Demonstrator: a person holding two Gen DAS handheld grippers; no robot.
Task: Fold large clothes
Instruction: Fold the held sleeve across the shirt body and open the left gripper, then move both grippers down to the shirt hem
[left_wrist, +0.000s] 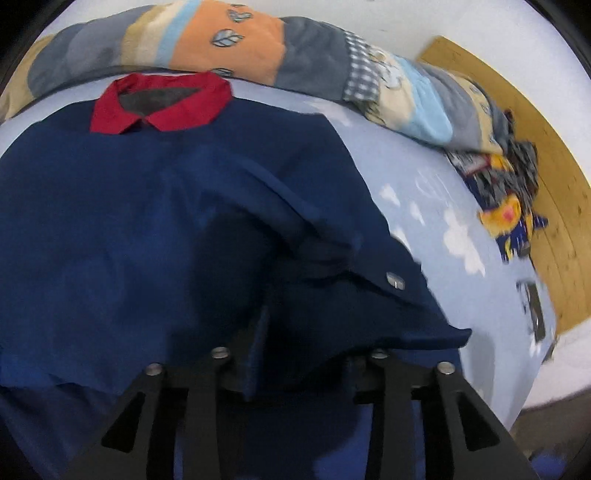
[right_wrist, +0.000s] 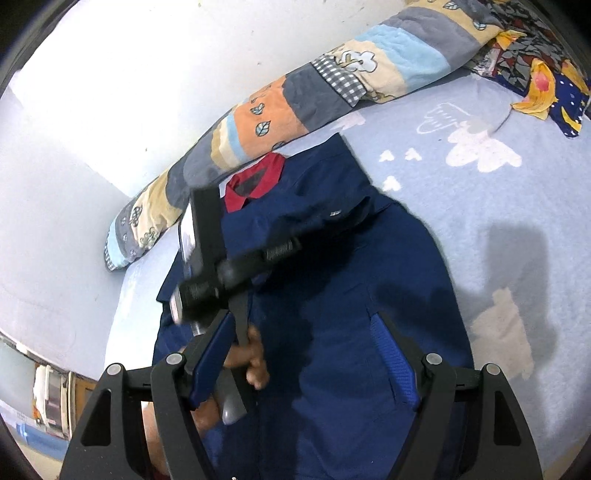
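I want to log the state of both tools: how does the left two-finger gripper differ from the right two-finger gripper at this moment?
The left two-finger gripper has dark blue jacket fabric draped over and between its fingers, hiding them; the right two-finger gripper holds nothing. The right's jaws stand wide open, blue pads showing; whether the left is closed cannot be told. Both are black and are over the same jacket on the light blue bedsheet.

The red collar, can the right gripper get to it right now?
Probably not straight away. The right gripper is open above the blue shirt, but the left gripper and its handle cross right between it and the red collar. It would likely need to go around them.
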